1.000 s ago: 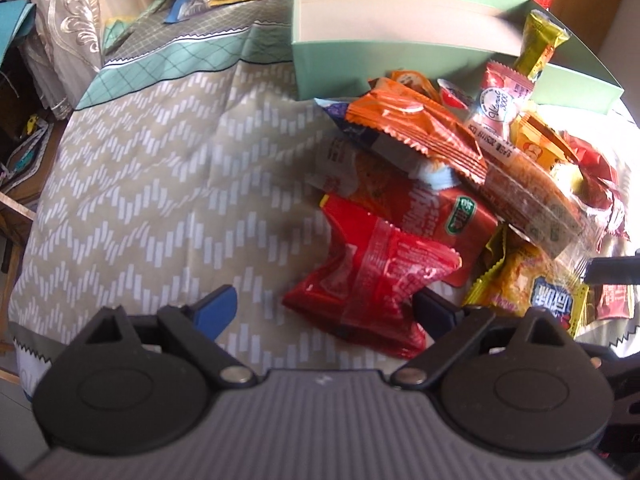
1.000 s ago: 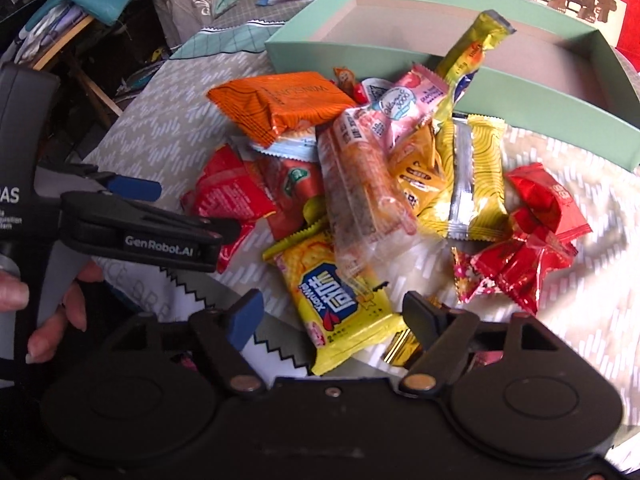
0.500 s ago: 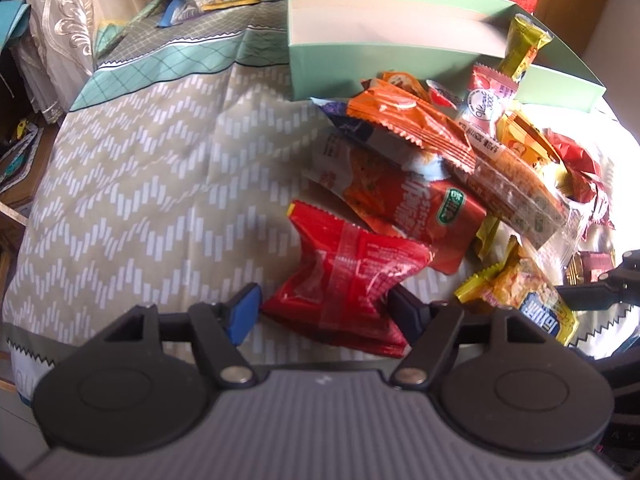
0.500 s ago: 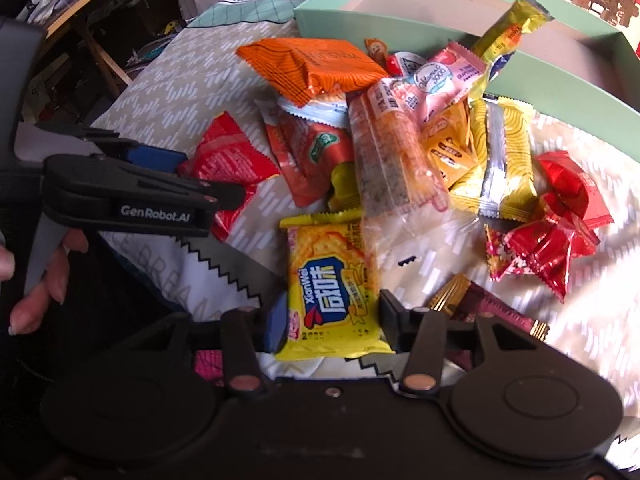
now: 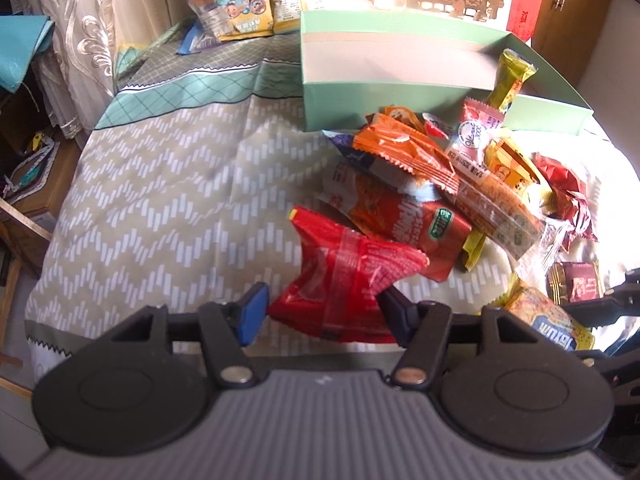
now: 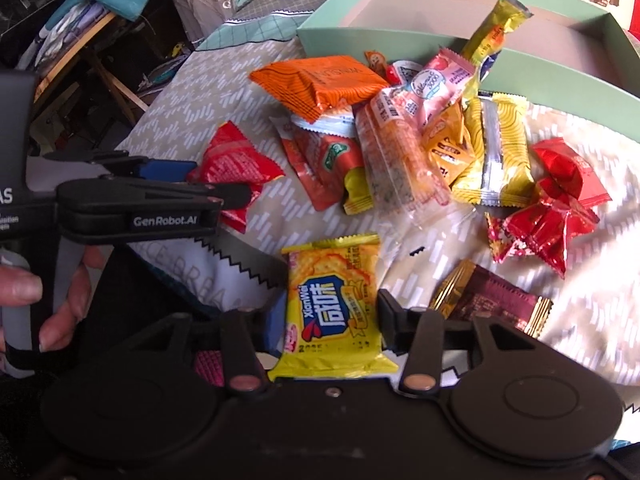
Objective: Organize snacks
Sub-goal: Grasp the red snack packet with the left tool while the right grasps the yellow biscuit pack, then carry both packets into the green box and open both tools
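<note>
A pile of snack packets lies on the patterned tablecloth before an open mint-green box (image 5: 400, 92) (image 6: 360, 38). My left gripper (image 5: 324, 312) (image 6: 218, 182) has its jaws closing on a crumpled red packet (image 5: 344, 280) (image 6: 236, 164); both pads press its sides and it bows upward. My right gripper (image 6: 328, 316) is closing too, pinching a yellow biscuit packet (image 6: 332, 304) (image 5: 548, 324) by its long edges near the table's front edge. An orange packet (image 5: 400, 152) (image 6: 320, 84) tops the pile.
Red candies (image 6: 552, 208) and a maroon bar (image 6: 488, 300) lie at the right. Large snack bags (image 5: 232, 8) sit at the back left. The cloth (image 5: 160, 184) left of the pile is bare. A hand (image 6: 60, 292) holds the left gripper. Furniture stands beyond the table's left edge.
Both pairs of jaws have narrowed, from wide apart to pressing on their packets. The red packet has crumpled and come up a little; the yellow packet now sits straight between the right fingers.
</note>
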The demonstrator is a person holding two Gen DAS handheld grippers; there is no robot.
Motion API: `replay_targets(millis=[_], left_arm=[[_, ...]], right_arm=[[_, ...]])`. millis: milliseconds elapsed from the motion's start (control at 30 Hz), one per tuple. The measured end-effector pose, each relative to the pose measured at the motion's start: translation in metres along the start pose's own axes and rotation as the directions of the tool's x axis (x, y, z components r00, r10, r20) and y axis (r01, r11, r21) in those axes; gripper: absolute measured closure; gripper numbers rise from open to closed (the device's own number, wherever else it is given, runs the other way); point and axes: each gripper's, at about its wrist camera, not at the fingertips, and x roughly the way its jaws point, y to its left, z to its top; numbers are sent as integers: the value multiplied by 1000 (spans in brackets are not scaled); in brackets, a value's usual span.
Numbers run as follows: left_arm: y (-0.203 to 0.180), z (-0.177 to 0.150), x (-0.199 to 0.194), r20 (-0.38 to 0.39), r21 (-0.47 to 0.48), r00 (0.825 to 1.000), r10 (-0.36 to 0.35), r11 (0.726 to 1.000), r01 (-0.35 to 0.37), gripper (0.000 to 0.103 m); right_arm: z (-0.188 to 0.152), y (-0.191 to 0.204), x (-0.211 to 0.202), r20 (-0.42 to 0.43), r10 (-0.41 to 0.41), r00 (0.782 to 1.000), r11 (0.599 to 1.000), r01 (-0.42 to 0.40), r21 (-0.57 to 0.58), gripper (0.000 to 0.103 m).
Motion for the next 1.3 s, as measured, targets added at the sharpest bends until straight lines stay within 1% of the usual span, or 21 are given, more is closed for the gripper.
replay_targets(millis=[67, 133, 200, 333, 433, 500, 633, 667, 733, 833, 900, 967, 1033, 1133, 1267, 1300], left_arm=[[1, -1, -7, 11, 3, 1000, 8, 1000, -8, 42], [2, -2, -10, 10, -3, 1000, 11, 1000, -11, 42], [4, -2, -15, 17, -22, 1000, 0, 1000, 1, 42], [10, 7, -34, 62, -38, 998, -7, 999, 9, 42], [12, 22, -44, 94, -45, 995, -13, 999, 18, 42], [13, 39, -48, 113, -45, 993, -25, 999, 30, 42], [11, 78, -43, 143, -33, 989, -25, 999, 30, 42], [8, 93, -39, 151, -29, 988, -25, 999, 30, 42], [6, 116, -29, 155, -27, 988, -28, 999, 32, 42], [0, 155, -4, 149, -36, 988, -31, 999, 37, 42], [-5, 179, 18, 131, -46, 991, -33, 998, 40, 42], [-11, 197, 44, 101, -48, 994, -29, 998, 34, 42], [-15, 207, 64, 76, -48, 997, -21, 999, 25, 42], [-16, 216, 92, 41, -45, 999, -2, 999, 4, 42], [-17, 224, 110, 20, -28, 1000, 13, 1000, -12, 42], [-18, 225, 112, 18, -22, 1000, 20, 1000, -20, 41]], right_arm=[[-1, 4, -4, 20, -23, 1000, 999, 23, -22, 56], [-3, 4, -6, 28, -38, 999, 999, 39, -12, 56], [-2, 1, -12, 48, -19, 999, 1000, 19, 16, 56], [3, -2, -36, 109, 8, 994, 1000, -11, 28, 56], [11, -8, -53, 159, 0, 987, 999, -7, 45, 56], [20, -16, -64, 196, -11, 981, 998, -1, 61, 56], [46, -47, -79, 263, -78, 962, 992, 47, 121, 56], [52, -54, -81, 274, -96, 957, 989, 60, 138, 56], [68, -77, -84, 297, -158, 942, 978, 107, 180, 56], [94, -113, -81, 304, -237, 923, 955, 164, 248, 56], [110, -138, -75, 298, -287, 910, 936, 201, 289, 56], [123, -159, -67, 285, -319, 904, 921, 223, 320, 56], [132, -181, -51, 260, -351, 900, 904, 253, 344, 56], [142, -211, -31, 219, -375, 901, 888, 281, 364, 56], [151, -226, -13, 195, -380, 904, 883, 291, 368, 56], [155, -226, -10, 194, -381, 904, 882, 293, 368, 56]])
